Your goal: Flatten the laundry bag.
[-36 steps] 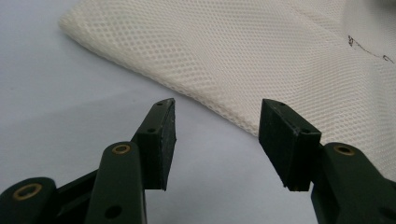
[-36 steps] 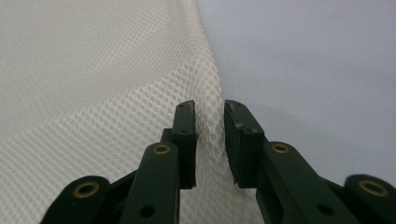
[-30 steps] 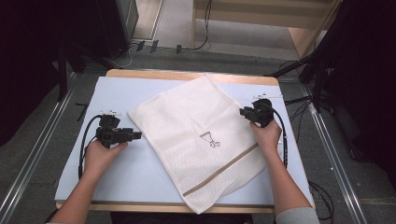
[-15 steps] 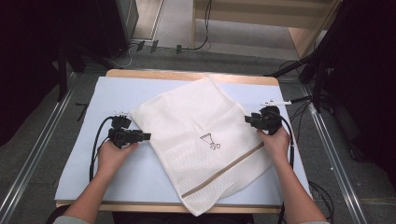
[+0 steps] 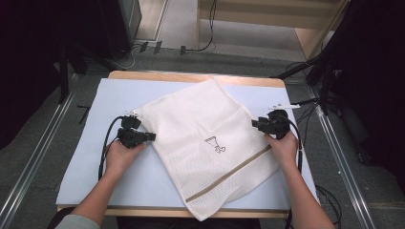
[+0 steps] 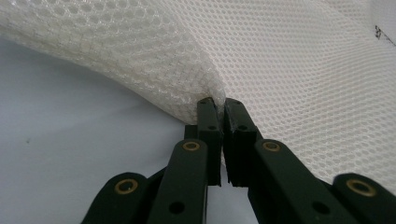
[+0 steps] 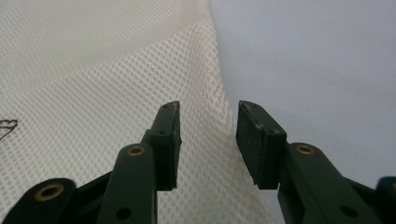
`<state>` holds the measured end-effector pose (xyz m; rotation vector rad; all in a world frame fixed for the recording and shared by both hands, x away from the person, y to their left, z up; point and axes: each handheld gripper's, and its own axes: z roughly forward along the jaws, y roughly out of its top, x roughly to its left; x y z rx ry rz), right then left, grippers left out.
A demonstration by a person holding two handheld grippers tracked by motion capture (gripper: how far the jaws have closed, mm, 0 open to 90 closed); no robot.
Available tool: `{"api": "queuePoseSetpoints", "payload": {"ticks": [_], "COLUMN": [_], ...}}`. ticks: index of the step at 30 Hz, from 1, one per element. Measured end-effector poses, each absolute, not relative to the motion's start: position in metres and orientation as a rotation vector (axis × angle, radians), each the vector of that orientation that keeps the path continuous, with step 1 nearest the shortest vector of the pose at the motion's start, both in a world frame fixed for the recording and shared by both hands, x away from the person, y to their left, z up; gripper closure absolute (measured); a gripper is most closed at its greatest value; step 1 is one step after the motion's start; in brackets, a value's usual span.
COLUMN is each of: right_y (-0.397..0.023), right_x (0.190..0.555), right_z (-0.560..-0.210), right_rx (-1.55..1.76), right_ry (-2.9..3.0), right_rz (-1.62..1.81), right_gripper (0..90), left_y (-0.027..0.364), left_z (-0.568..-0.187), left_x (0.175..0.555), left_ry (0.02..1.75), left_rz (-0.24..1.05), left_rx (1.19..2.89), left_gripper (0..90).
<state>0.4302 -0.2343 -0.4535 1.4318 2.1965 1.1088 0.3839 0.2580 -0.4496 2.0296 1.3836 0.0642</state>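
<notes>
White mesh laundry bag [image 5: 205,148] lies flat and skewed across the pale blue table [image 5: 86,167], small dark print near its middle, tan stripe toward the near end. Left gripper [image 5: 150,137] at the bag's left edge: jaws have just closed, now pinching the mesh edge w/ a small fold bunched at the tips. Right gripper [image 5: 254,124] at the right edge: jaws spread, straddling the bag's edge, not pressing it.
</notes>
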Motion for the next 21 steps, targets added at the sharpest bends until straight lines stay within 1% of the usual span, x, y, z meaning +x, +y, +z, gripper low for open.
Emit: {"api": "queuePoseSetpoints", "payload": {"ticks": [6, 11, 14, 21], "right_y": [-0.236, -0.232, -0.228, -0.219], "right_x": [0.424, 0.417, 0.412, 0.404], "right_z": [-0.451, -0.452, -0.453, -0.459], "right_rx": [1.418, 1.400, 1.378, 1.356], "right_ry": [2.206, 2.238, 2.256, 2.307], "right_rz": [1.129, 1.125, 1.127, 1.105], "right_gripper": [63.5, 63.9, 64.3, 62.6], "left_y": [0.276, 0.291, 0.300, 0.313], "left_z": [-0.441, -0.440, -0.439, -0.438], "left_x": [0.395, 0.408, 0.417, 0.436], "left_ry": [1.379, 1.385, 1.405, 1.435], "left_rz": [0.105, 0.093, 0.116, 0.142], "left_rx": [2.019, 2.012, 2.012, 1.977], "left_gripper": [88.0, 87.8, 87.7, 87.4]}}
